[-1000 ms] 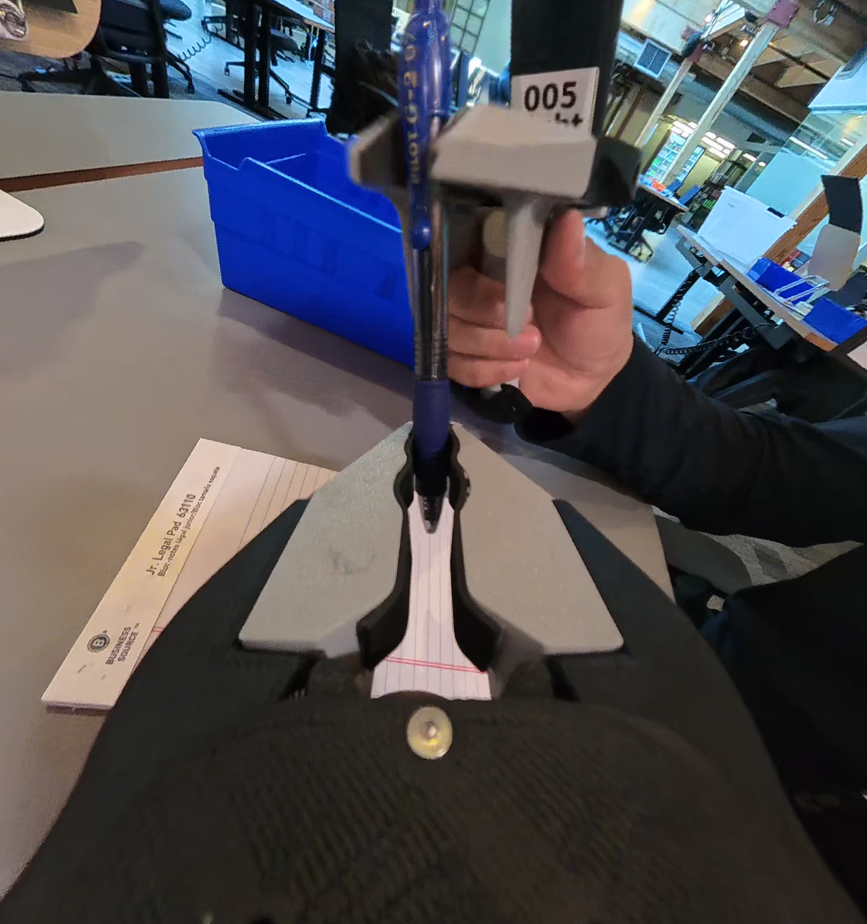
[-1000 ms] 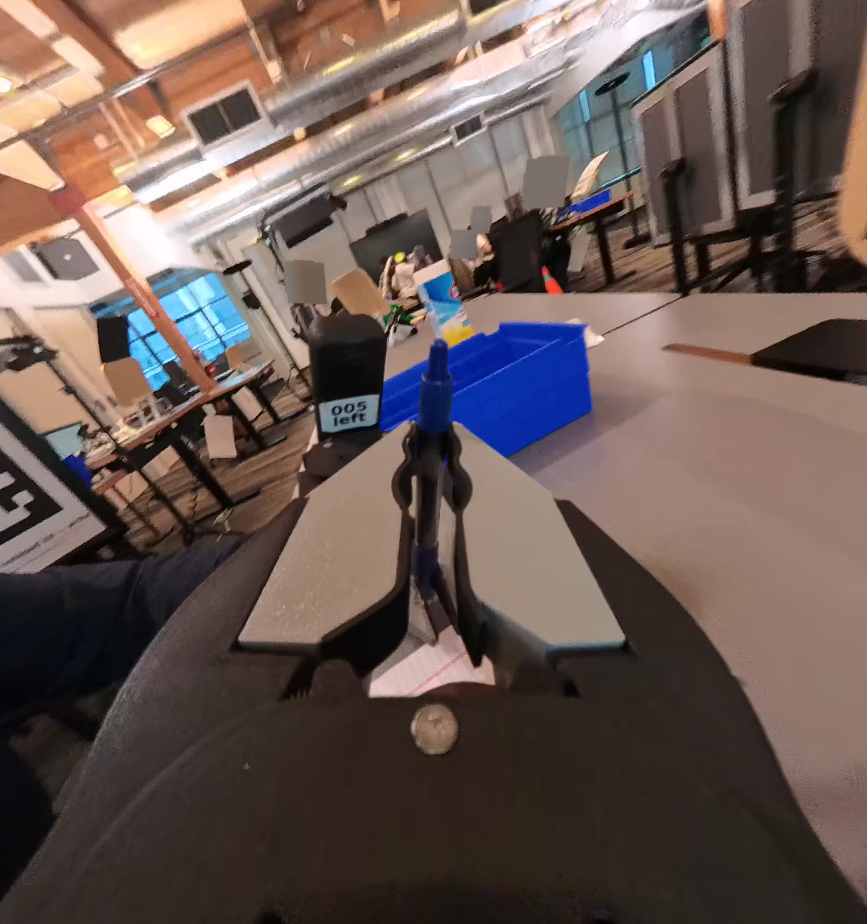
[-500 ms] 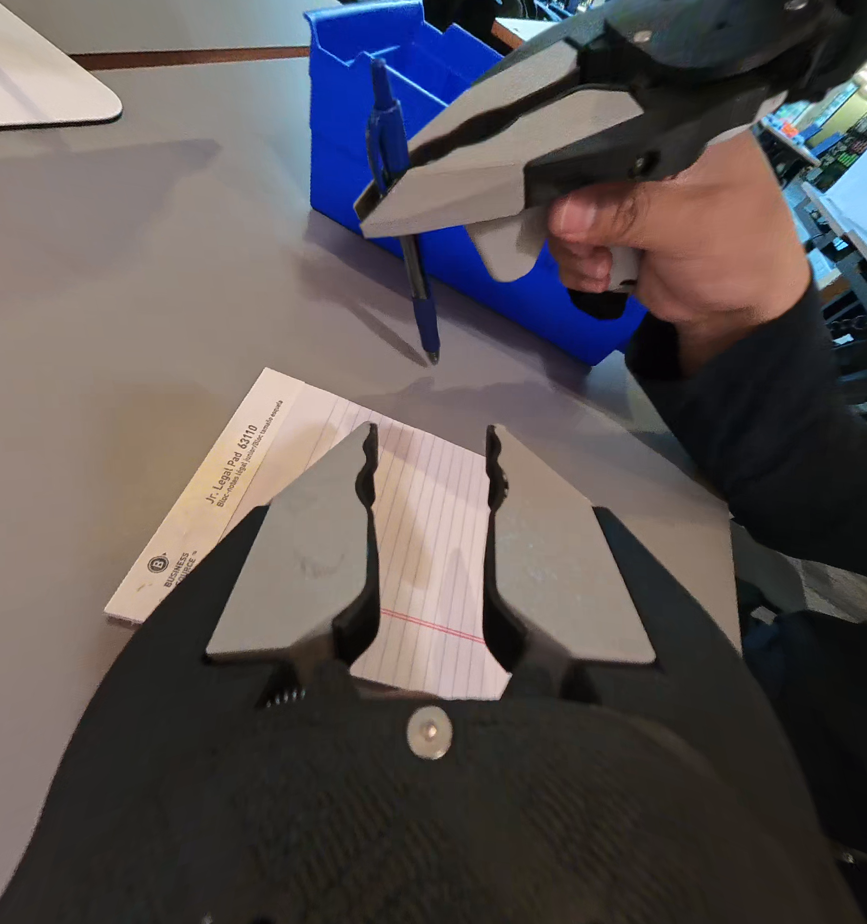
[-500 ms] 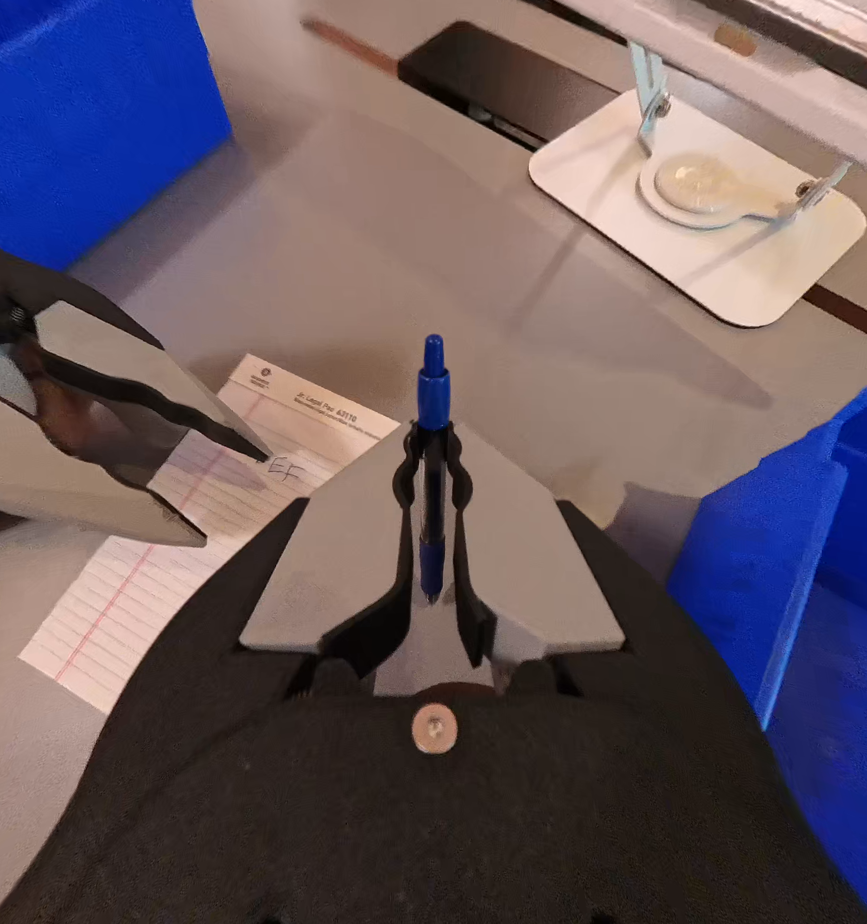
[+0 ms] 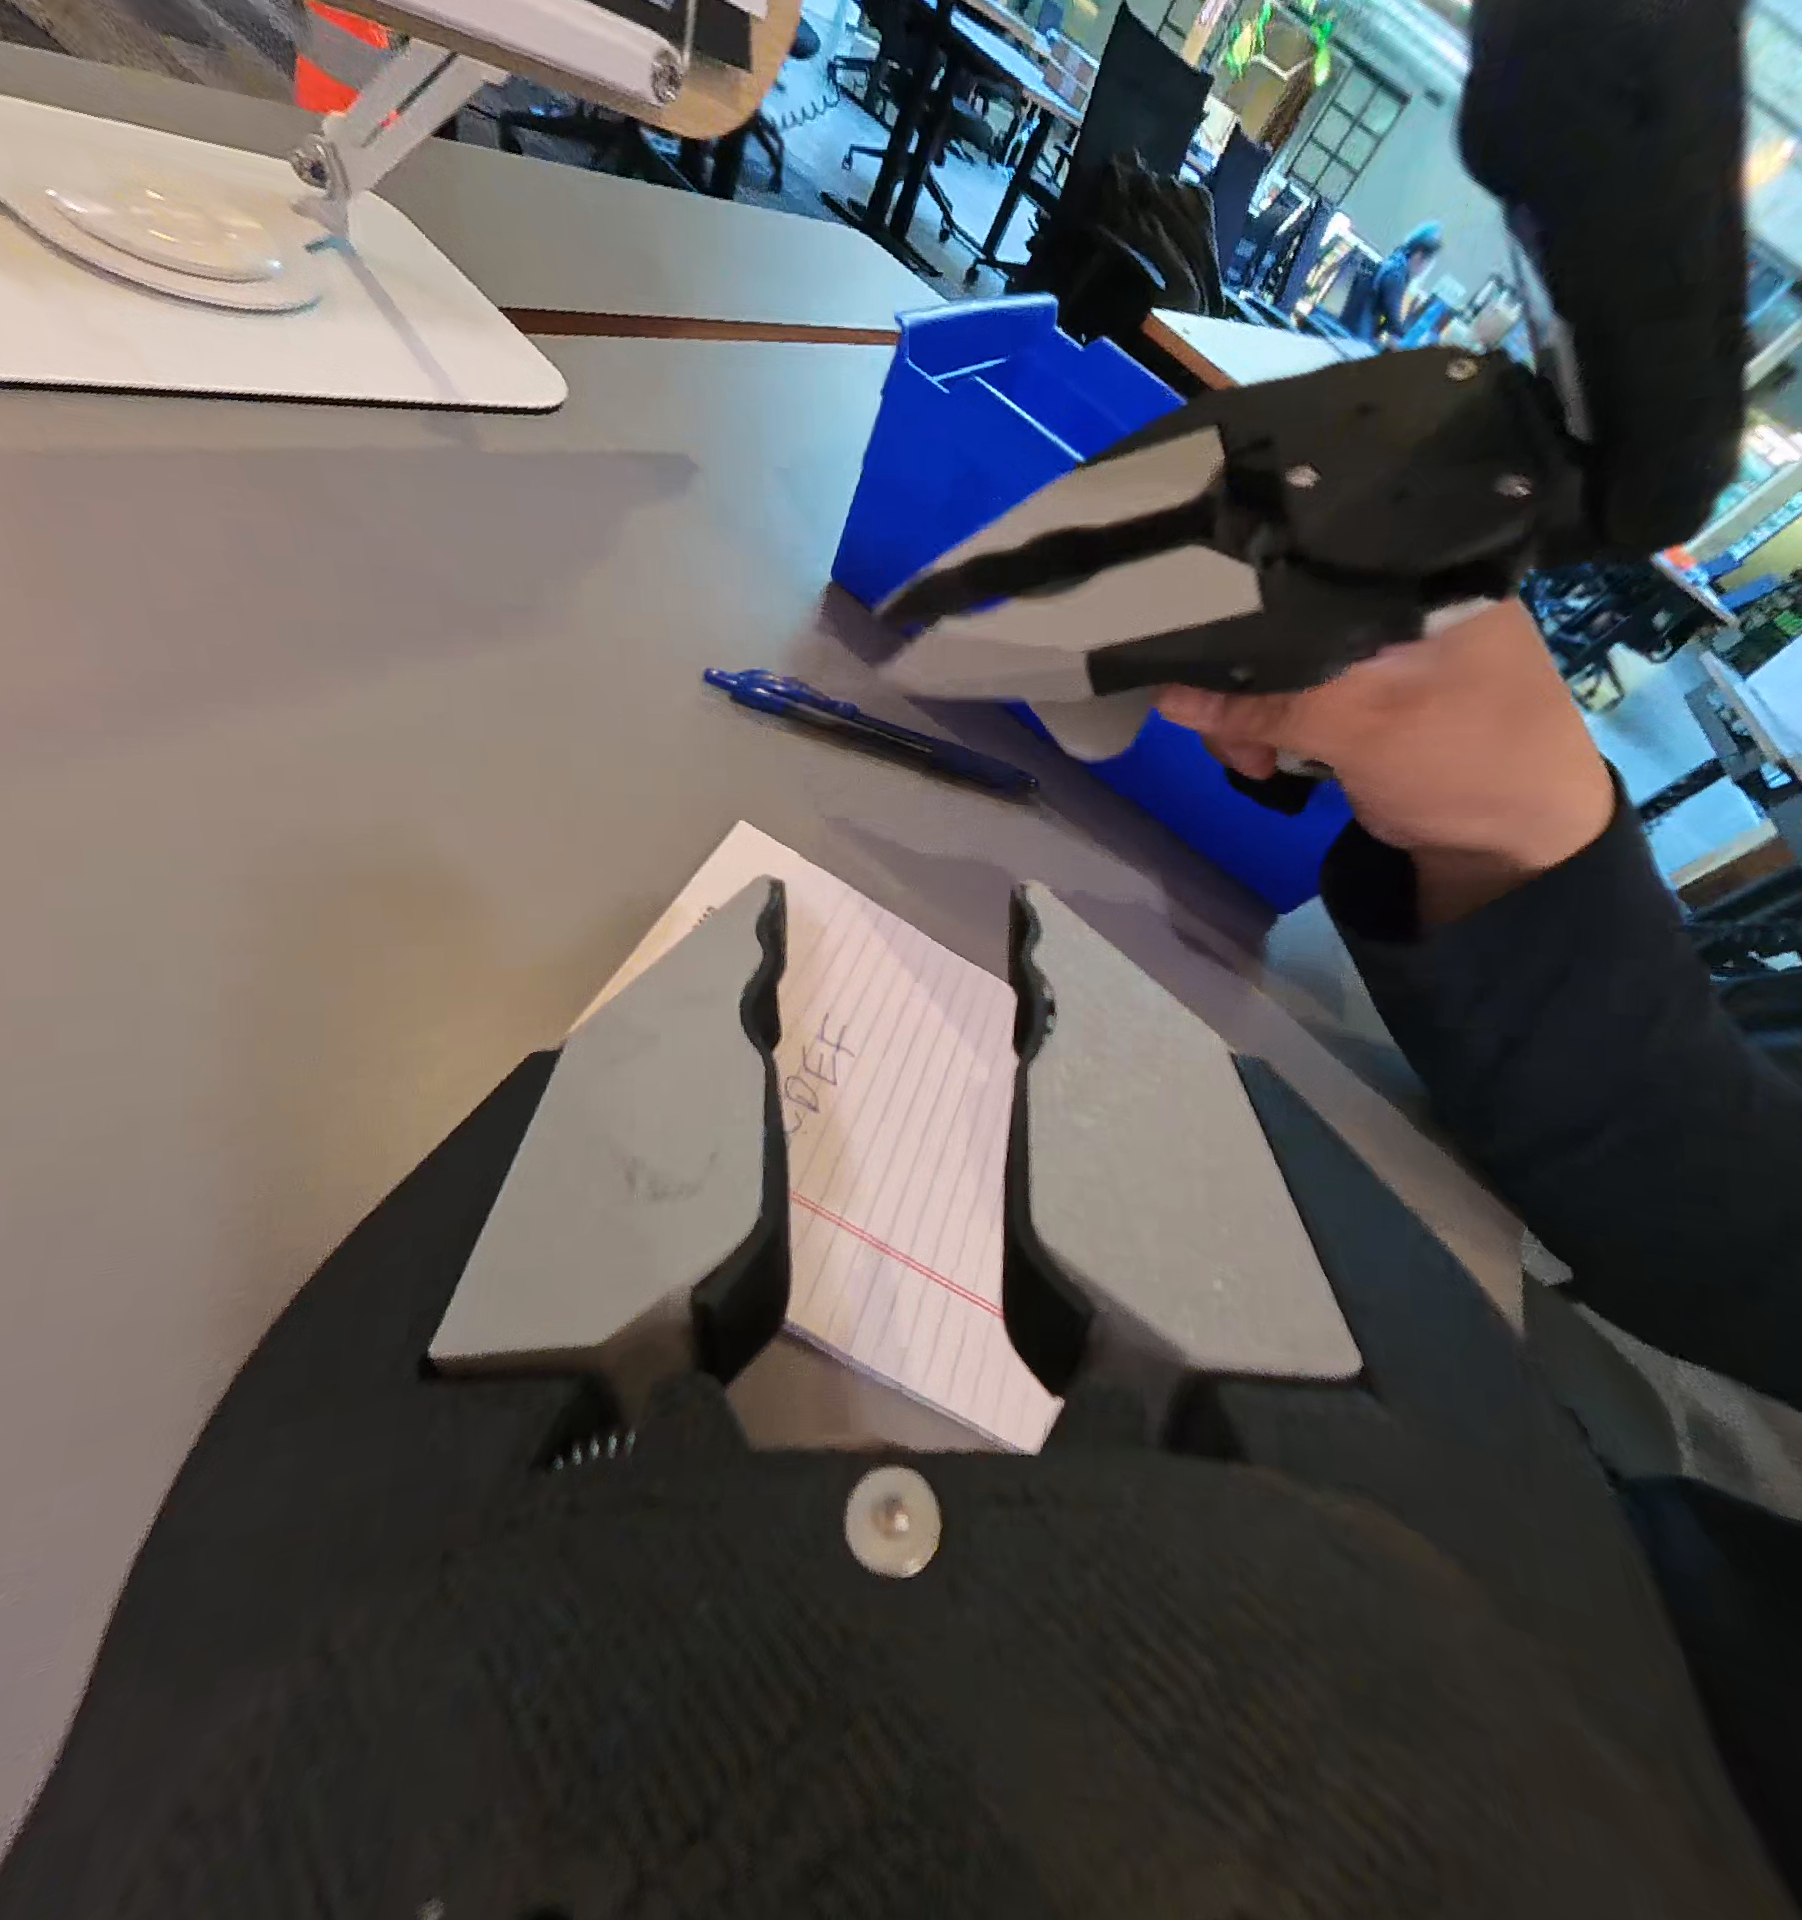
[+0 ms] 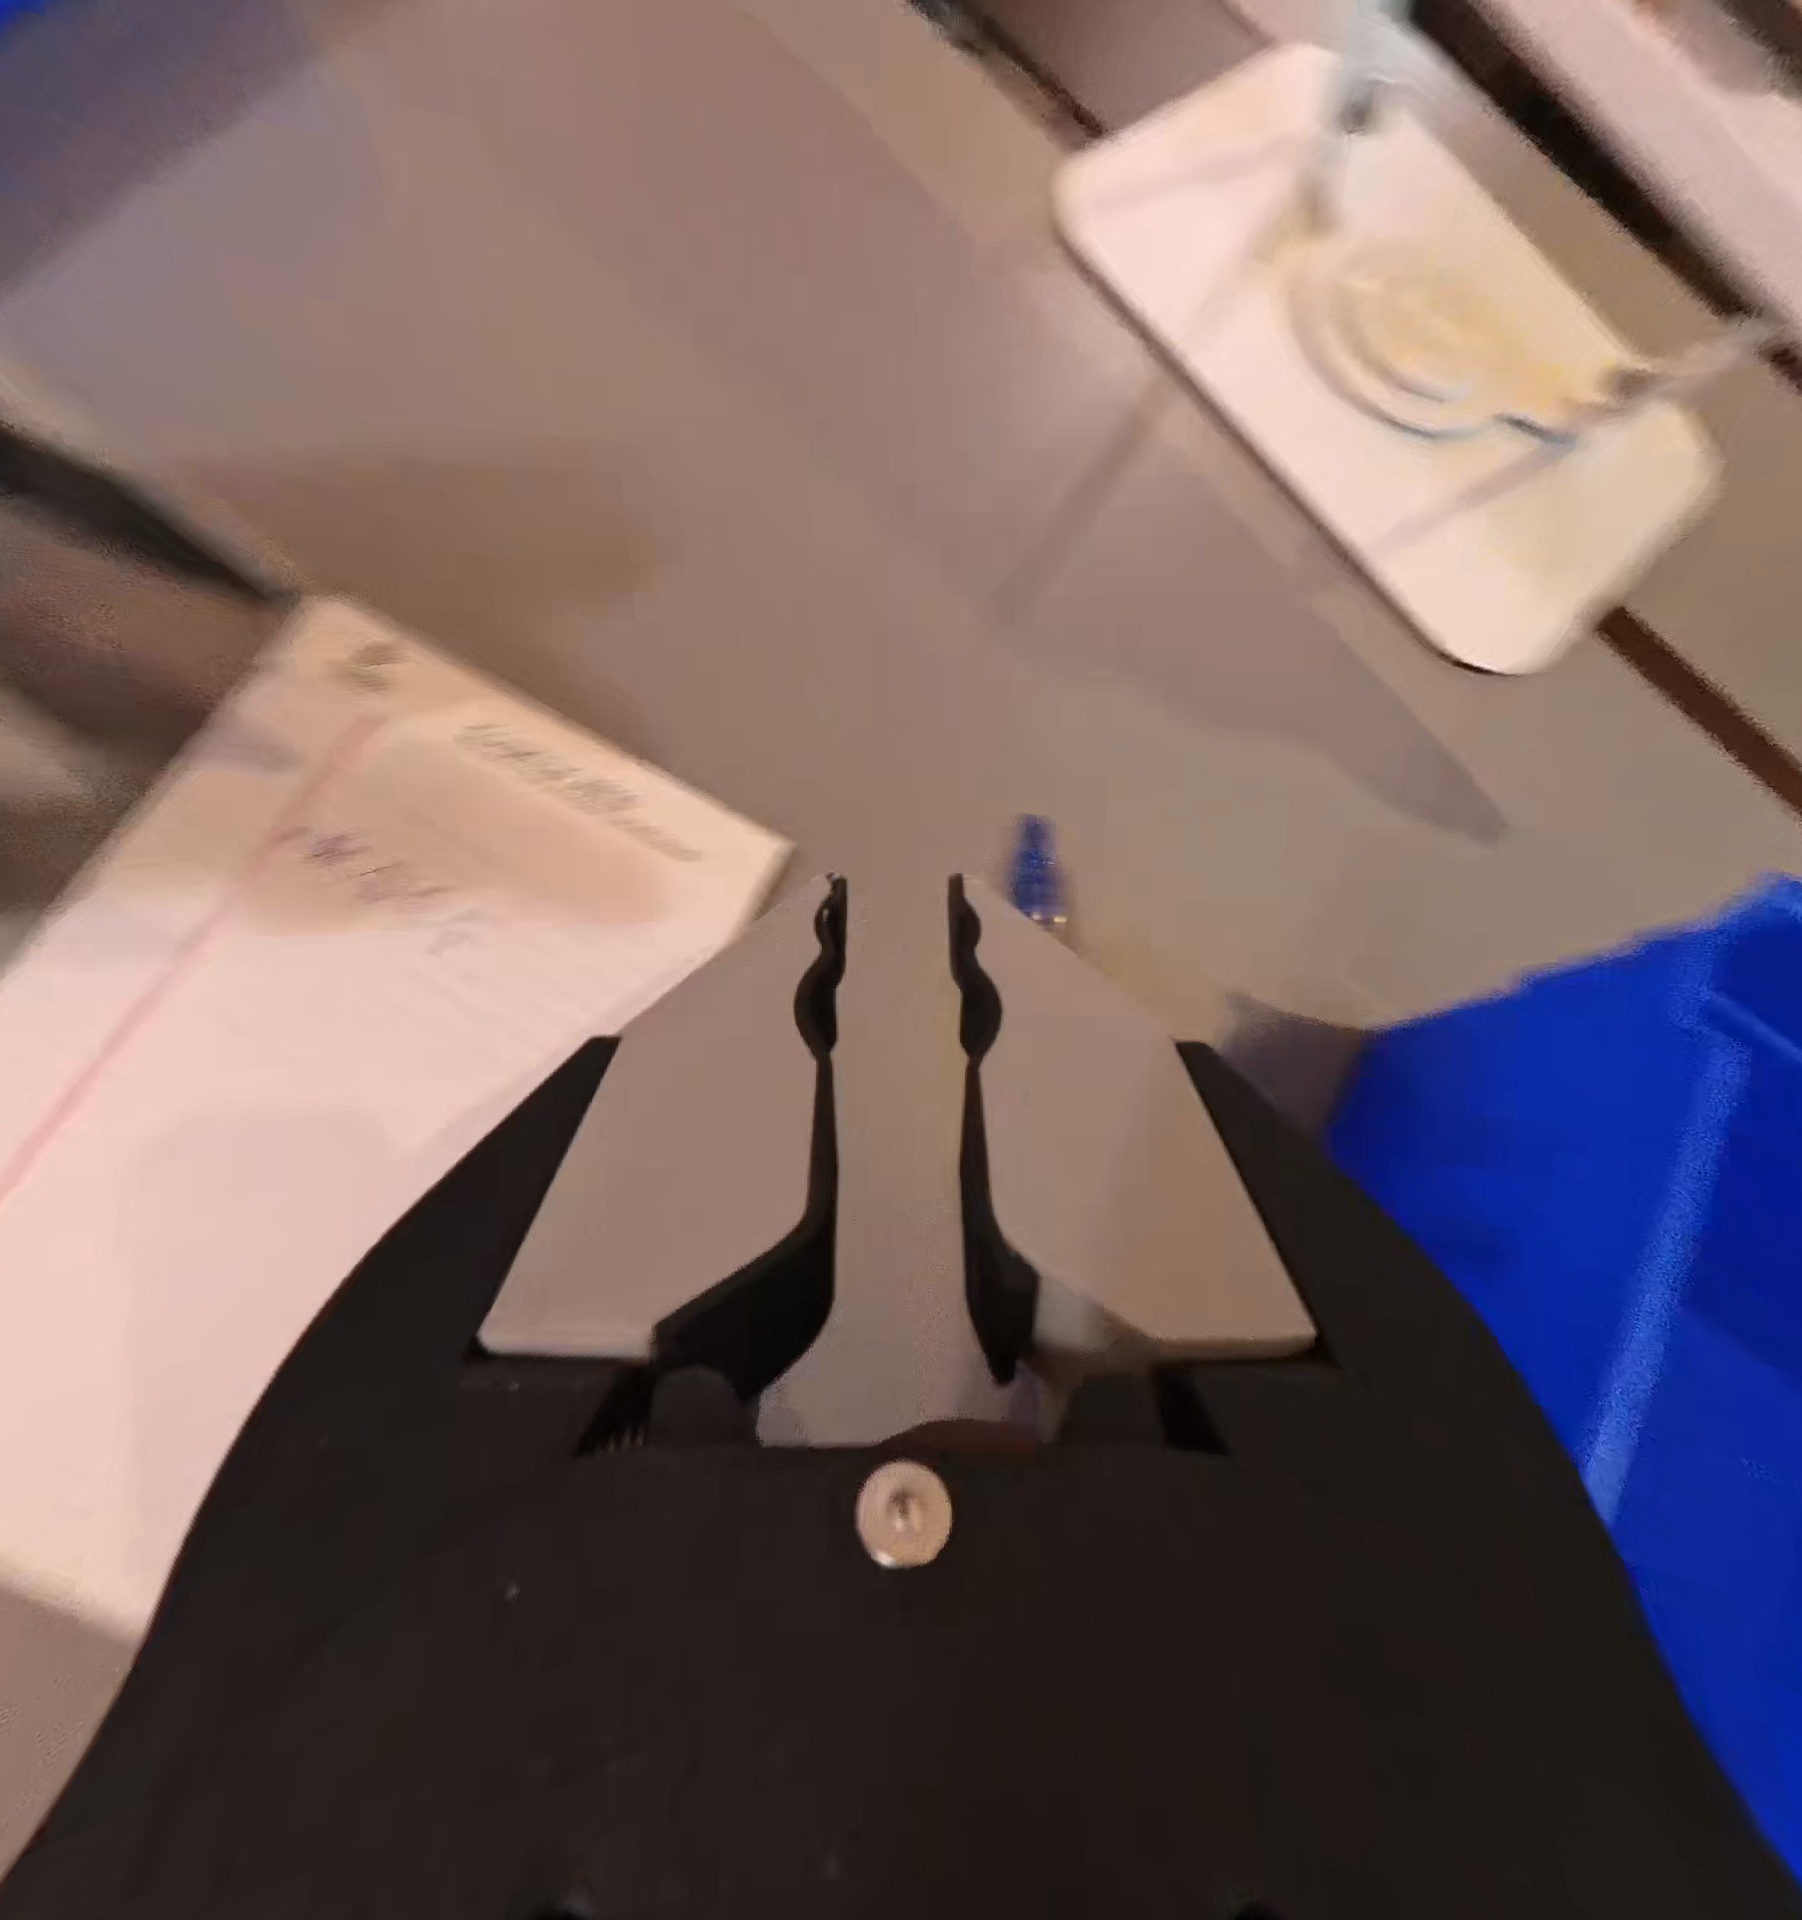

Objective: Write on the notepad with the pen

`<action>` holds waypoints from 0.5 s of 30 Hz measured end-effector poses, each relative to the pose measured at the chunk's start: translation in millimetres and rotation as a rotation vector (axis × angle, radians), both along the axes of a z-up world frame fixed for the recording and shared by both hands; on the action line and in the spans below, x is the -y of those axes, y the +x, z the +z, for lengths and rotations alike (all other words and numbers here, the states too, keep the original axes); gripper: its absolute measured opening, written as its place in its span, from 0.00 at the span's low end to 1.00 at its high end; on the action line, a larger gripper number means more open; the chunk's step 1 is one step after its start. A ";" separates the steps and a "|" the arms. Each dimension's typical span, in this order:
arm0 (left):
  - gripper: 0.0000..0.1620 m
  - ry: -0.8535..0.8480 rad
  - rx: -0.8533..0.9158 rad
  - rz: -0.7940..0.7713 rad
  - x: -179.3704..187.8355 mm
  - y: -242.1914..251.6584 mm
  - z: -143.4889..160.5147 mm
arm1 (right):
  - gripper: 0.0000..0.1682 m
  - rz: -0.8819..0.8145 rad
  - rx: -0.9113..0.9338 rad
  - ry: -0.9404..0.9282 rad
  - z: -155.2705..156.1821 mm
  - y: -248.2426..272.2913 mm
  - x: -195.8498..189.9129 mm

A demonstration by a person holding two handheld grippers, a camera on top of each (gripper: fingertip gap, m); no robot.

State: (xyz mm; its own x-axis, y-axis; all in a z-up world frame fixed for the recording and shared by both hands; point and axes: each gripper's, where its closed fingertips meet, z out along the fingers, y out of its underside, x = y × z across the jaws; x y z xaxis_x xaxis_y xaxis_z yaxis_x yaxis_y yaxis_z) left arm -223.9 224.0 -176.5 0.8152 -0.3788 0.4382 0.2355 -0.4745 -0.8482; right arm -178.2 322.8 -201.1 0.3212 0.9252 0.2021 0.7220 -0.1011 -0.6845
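The slim blue plastic pen (image 5: 866, 727) lies loose on the grey counter (image 5: 305, 727), between the white lined paper notepad (image 5: 907, 1122) and the blue plastic bin (image 5: 970, 457). Both the left gripper (image 5: 892, 914) and right gripper (image 6: 895, 883) have jaws apart, empty. A nudge could roll the pen away.

One blue pen (image 5: 866, 727), one lined notepad (image 5: 907, 1132), one blue bin (image 5: 990, 468), two grippers, left gripper (image 5: 892, 914), right gripper (image 6: 895, 883), probably one white stand base (image 5: 201, 312), one grey table (image 5: 305, 675).
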 end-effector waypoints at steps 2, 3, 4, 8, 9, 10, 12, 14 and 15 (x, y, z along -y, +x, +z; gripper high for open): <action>0.25 0.004 -0.002 0.021 -0.5 -5.1 0.6 | 0.11 0.182 -0.034 -0.145 -2.9 -3.4 43.2; 0.25 0.007 -0.008 0.032 -0.7 -7.7 1.0 | 0.12 0.262 -0.042 -0.215 -4.3 -0.9 64.5; 0.25 0.011 -0.006 0.039 -0.8 -9.4 2.0 | 0.13 0.323 -0.049 -0.251 -4.4 3.4 81.1; 0.25 0.020 0.006 0.041 -0.1 -10.5 5.5 | 0.14 0.543 -0.025 -0.254 -6.9 29.6 136.6; 0.25 0.020 -0.002 0.042 -0.1 -10.6 5.1 | 0.14 0.583 -0.027 -0.248 -7.8 35.4 147.2; 0.25 0.019 -0.011 0.046 -0.4 -11.1 4.0 | 0.14 0.610 -0.027 -0.247 -9.2 40.5 155.9; 0.25 0.010 -0.023 0.048 -1.1 -11.4 0.6 | 0.14 0.666 -0.029 -0.253 -13.8 50.2 173.3; 0.25 0.001 -0.028 0.047 -1.2 -11.6 -2.0 | 0.14 0.722 -0.003 -0.237 -23.8 60.6 187.1; 0.25 0.000 -0.028 0.047 -0.9 -11.6 -2.3 | 0.14 0.740 0.019 -0.217 -30.4 65.0 191.1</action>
State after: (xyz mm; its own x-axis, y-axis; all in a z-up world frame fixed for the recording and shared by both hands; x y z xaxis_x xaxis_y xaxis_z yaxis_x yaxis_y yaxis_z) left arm -235.4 224.9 -178.8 0.8438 -0.3404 0.4149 0.2336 -0.4632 -0.8549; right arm -113.3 131.6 -231.4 -0.3985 0.9171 -0.0089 0.6650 0.2822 -0.6915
